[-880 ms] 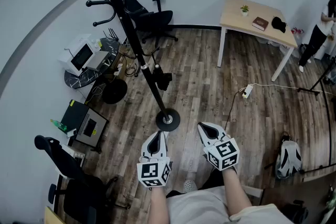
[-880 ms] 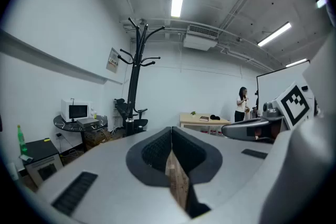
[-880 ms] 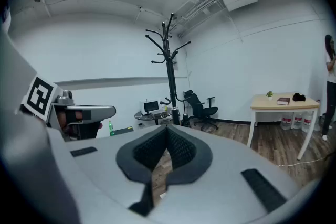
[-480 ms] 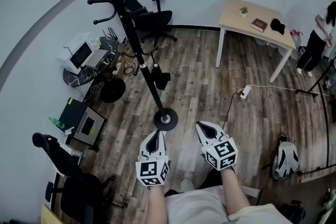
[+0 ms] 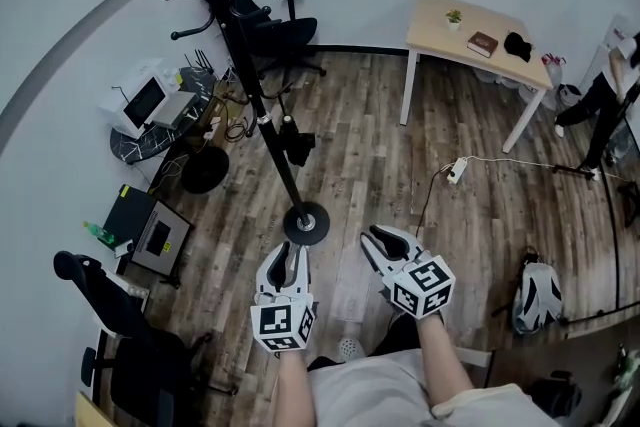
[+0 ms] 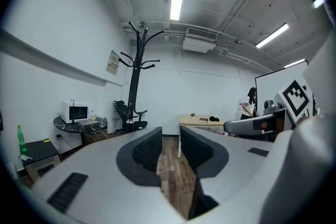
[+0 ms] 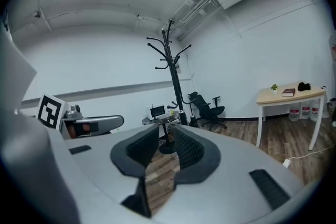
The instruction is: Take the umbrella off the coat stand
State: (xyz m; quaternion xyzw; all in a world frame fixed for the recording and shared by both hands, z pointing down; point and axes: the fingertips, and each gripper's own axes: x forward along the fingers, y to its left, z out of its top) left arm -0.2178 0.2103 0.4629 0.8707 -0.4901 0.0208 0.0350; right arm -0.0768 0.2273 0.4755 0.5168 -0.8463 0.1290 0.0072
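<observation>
Moved nearer to the coat stand (image 5: 262, 105) over the last second; now just short of its base with left gripper (image 5: 286, 255) and right gripper (image 5: 378, 240), both empty, only narrowly parted. Yet to reach: dark umbrella (image 5: 298, 147), seemingly hung low on the pole

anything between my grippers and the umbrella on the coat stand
Nothing visible: only bare wood-plank floor lies between the left gripper, the right gripper and the black coat stand, where the dark folded umbrella hangs low.

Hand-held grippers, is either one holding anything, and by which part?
Nothing is held. The left hand-held gripper and right hand-held gripper are both open, only floor showing between their jaws.
</observation>
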